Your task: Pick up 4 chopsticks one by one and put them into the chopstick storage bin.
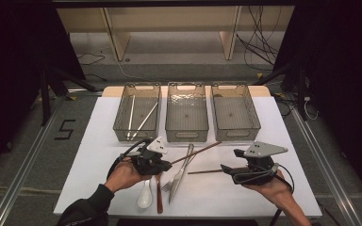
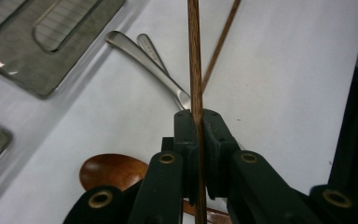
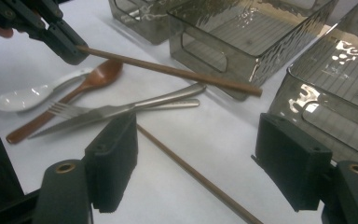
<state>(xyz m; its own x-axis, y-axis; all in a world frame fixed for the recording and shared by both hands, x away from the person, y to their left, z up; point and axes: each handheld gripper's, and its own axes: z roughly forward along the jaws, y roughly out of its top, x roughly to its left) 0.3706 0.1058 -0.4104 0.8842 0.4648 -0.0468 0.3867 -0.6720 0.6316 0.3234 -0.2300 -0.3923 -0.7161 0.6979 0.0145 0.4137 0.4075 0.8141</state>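
My left gripper is shut on a brown wooden chopstick near one end. The stick slants up and right above the table, toward the middle bin. In the right gripper view that chopstick juts from the left gripper. A second brown chopstick lies flat on the white table. My right gripper stands open over it, jaws wide on either side, not touching it.
Three smoky clear bins line the back: left bin with two pale chopsticks, middle bin, right bin. A knife, fork, white spoon and wooden spoon lie between my hands.
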